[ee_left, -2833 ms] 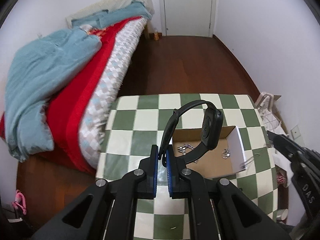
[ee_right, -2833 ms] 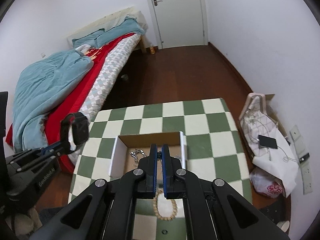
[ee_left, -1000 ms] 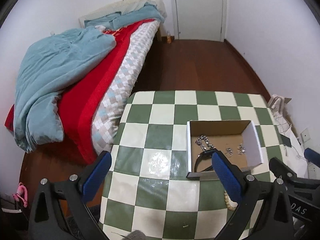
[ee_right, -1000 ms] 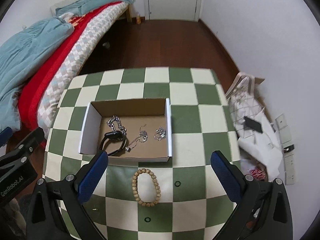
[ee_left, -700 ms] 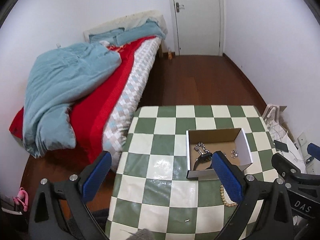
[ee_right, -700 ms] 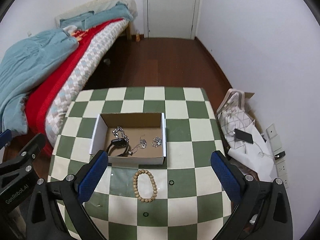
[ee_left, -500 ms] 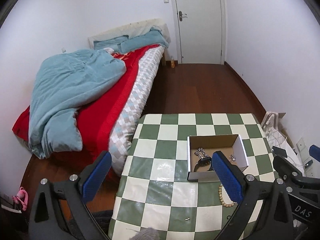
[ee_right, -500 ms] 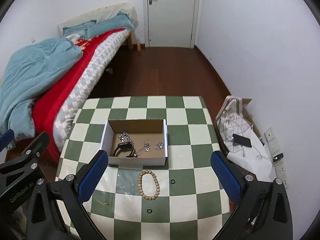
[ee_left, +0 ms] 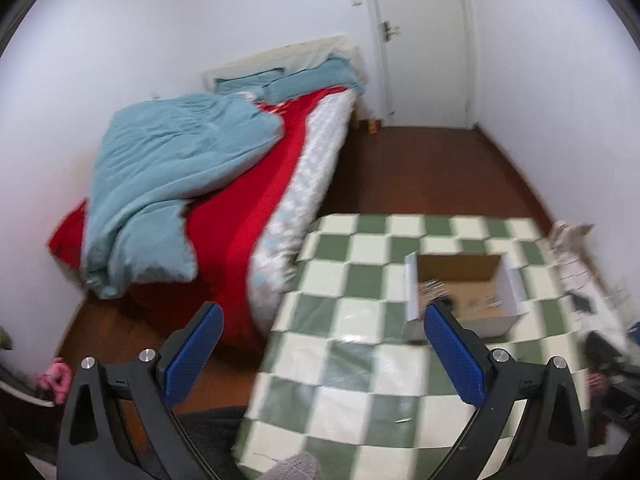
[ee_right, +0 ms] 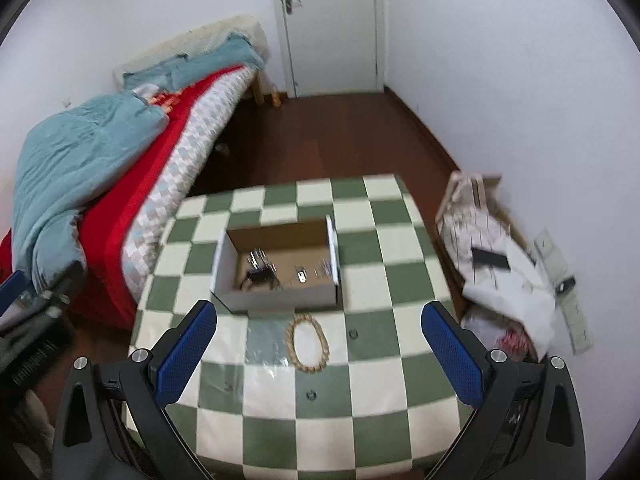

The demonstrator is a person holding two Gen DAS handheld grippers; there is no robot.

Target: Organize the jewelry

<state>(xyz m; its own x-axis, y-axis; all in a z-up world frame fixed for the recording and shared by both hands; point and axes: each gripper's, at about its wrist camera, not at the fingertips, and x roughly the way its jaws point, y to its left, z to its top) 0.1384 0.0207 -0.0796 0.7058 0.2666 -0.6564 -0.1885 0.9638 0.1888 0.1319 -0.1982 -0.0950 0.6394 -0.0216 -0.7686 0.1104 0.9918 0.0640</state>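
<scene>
An open cardboard box (ee_right: 276,292) stands on the green and white checked table (ee_right: 360,360). Inside it lie a black watch (ee_right: 258,277), a silver chain (ee_right: 256,258) and small silver pieces (ee_right: 301,276). A wooden bead bracelet (ee_right: 307,343) lies on the table just in front of the box. The box also shows in the left wrist view (ee_left: 464,320), blurred. My left gripper (ee_left: 320,344) is open and empty, held back and left of the table. My right gripper (ee_right: 320,344) is open and empty, above the table's near part.
A bed (ee_left: 224,184) with red and blue covers stands left of the table. White bags with a phone (ee_right: 496,264) lie on the floor to the right. A white door (ee_right: 328,28) is at the far wall, across dark wood floor (ee_right: 320,144).
Both grippers opened wide and pulled back and up from the box. The black watch left the left gripper and now lies in the box. The views are blurred from motion.
</scene>
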